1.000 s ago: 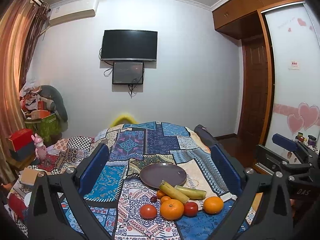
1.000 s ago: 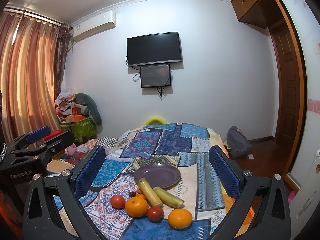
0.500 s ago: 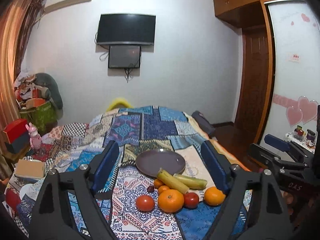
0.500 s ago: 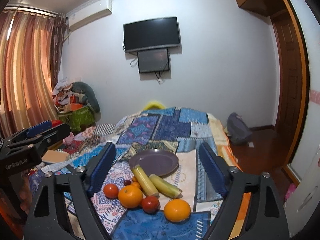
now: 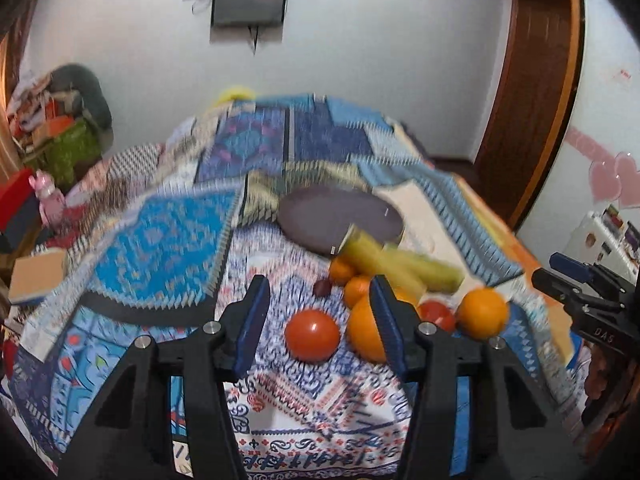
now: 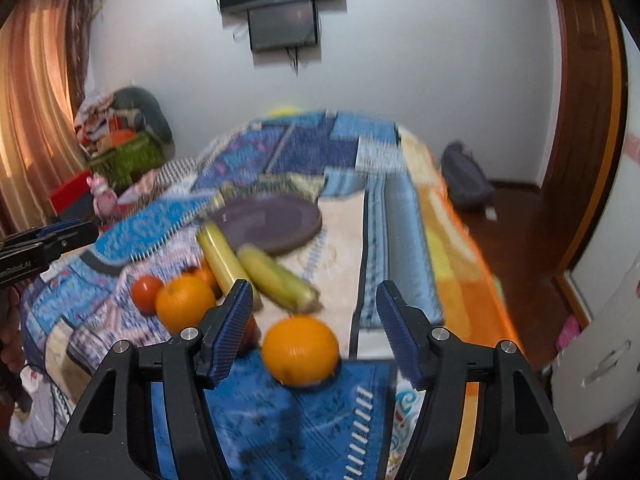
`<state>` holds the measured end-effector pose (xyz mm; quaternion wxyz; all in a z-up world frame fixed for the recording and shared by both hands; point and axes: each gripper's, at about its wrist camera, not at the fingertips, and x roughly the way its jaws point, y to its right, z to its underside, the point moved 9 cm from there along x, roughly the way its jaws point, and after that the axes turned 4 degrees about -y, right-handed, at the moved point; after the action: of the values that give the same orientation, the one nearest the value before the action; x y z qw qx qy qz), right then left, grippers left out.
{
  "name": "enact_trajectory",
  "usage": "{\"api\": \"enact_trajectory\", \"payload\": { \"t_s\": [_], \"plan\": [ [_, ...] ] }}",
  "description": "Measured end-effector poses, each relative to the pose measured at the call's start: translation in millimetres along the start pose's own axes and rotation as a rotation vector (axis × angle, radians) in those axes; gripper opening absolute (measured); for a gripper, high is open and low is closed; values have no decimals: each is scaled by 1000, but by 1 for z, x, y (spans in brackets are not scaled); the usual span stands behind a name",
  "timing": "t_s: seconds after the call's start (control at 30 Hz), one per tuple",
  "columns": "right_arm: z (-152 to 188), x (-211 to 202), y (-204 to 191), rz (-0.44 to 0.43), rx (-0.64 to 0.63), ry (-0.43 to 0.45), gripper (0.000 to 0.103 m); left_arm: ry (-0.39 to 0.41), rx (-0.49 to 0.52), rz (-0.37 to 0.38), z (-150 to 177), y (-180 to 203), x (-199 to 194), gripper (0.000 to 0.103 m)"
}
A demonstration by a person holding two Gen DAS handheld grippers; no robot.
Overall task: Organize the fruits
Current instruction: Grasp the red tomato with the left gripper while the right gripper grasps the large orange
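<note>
A purple plate (image 5: pixel 340 218) (image 6: pixel 266 222) lies on the patterned bedspread (image 5: pixel 160 240) (image 6: pixel 380 240). In front of it are two yellow-green bananas (image 5: pixel 400 264) (image 6: pixel 276 276), oranges (image 5: pixel 482 312) (image 6: pixel 300 350) and red tomatoes (image 5: pixel 312 334) (image 6: pixel 146 292). My left gripper (image 5: pixel 320 326) is open, with a tomato between its fingers' line of sight, apart from them. My right gripper (image 6: pixel 316 330) is open, with an orange framed between its fingers, not touched. Both views are blurred.
A small dark fruit (image 5: pixel 322 288) lies by the small oranges (image 5: pixel 356 286). Clutter and a green box (image 5: pixel 60 148) stand left of the bed. A wooden door (image 5: pixel 528 92) and a bag on the floor (image 6: pixel 466 178) are at the right. The bed edge drops off at the right.
Both grippers have moved down and forward toward the fruit, which now looks much larger. Their jaws have narrowed but stay open. Nothing has been taken hold of.
</note>
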<state>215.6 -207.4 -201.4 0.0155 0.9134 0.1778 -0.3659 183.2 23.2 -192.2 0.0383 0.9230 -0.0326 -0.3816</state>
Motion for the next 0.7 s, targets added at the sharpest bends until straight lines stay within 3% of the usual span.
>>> {"api": "enact_trajectory", "payload": {
  "t_s": [0.27, 0.7],
  "plan": [
    [26, 35, -2, -61, 39, -128, 61, -145, -29, 17, 31, -12, 46, 52],
    [38, 67, -6, -92, 42, -217, 66, -238, -33, 48, 45, -8, 88, 52]
  ]
}}
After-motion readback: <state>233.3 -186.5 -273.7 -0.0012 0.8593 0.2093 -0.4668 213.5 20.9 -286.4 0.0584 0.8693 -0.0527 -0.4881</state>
